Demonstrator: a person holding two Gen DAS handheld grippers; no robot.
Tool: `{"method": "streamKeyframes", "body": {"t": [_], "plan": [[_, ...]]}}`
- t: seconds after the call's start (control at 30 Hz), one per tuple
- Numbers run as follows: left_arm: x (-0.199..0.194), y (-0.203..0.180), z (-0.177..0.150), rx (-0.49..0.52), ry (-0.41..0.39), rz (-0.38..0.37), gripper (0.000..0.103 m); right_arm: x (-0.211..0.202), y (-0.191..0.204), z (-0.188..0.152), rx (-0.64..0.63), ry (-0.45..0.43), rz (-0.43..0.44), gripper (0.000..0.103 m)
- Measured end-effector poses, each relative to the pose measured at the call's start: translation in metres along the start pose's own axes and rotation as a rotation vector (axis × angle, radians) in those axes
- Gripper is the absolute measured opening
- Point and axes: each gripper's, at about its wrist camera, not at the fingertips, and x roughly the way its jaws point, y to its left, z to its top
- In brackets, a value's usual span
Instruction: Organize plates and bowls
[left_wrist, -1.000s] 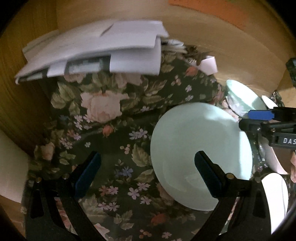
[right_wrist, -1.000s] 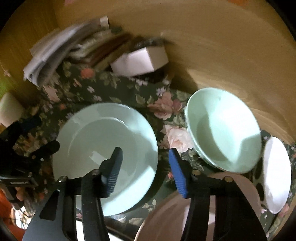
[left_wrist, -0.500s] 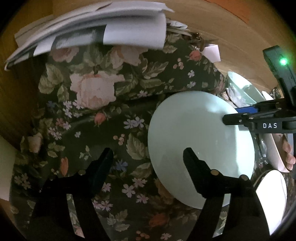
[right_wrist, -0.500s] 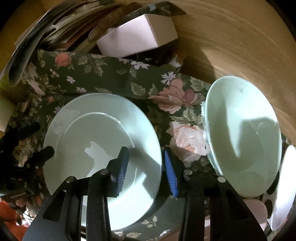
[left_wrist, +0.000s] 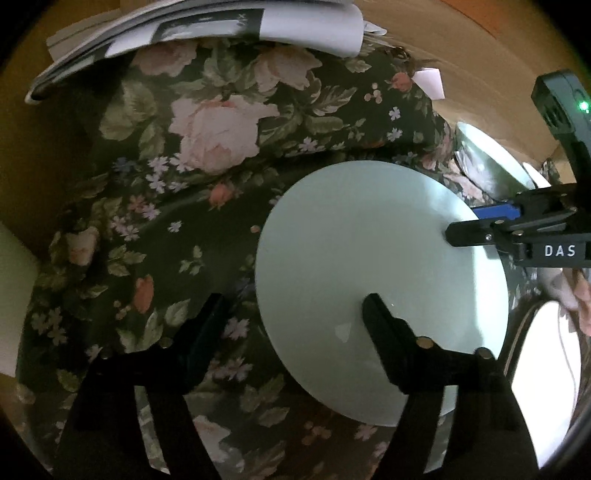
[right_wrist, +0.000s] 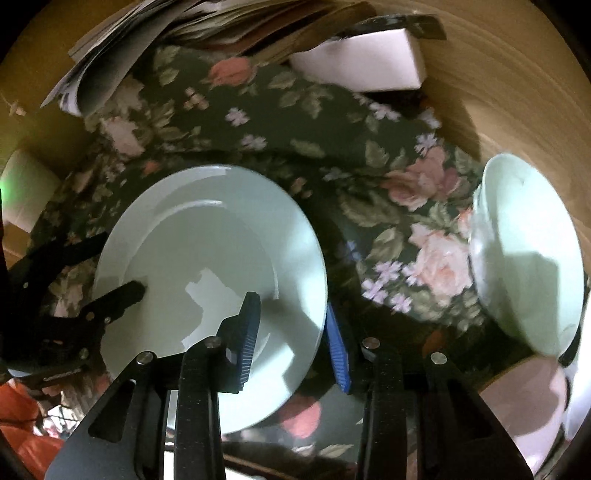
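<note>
Step in hand: two-sided grasp of the pale green plate (right_wrist: 207, 258), lying on the floral tablecloth (left_wrist: 207, 155). Left gripper (left_wrist: 295, 314) jaws are closing astride its near rim; right gripper (right_wrist: 291, 325) jaws straddle the opposite rim, not yet pinching. Next: both pinches completed, then an even lift twd the green bowl (right_wrist: 528, 254).

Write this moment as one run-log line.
left gripper: closing, plate rim between | right gripper: straddles opposite rim, open | plate: on cloth

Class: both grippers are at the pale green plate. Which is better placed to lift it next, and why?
Probably the right gripper: its blue pads already straddle the green plate rim, narrowly apart. The left gripper, jaws closing, also brackets the opposite rim, but with a wider gap.
</note>
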Motion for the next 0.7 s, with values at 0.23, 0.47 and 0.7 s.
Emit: {"method": "streamKeyframes", "body": {"t": [0.23, 0.47, 0.7], "plan": [[-0.007, 0.005, -0.006, -0.004, -0.021, -0.021, 0.055, 0.002, 0.018, -0.009, -0.024, -0.02, -0.058, 0.035], [-0.01, 0.013, -0.008, -0.03, -0.014, -0.047, 0.049, 0.006, 0.019, -0.015, -0.002, -0.059, -0.038, 0.036], [-0.02, 0.021, -0.006, -0.071, -0.033, -0.072, 0.049, 0.0, 0.013, -0.029, 0.027, -0.121, 0.007, 0.033]]}}
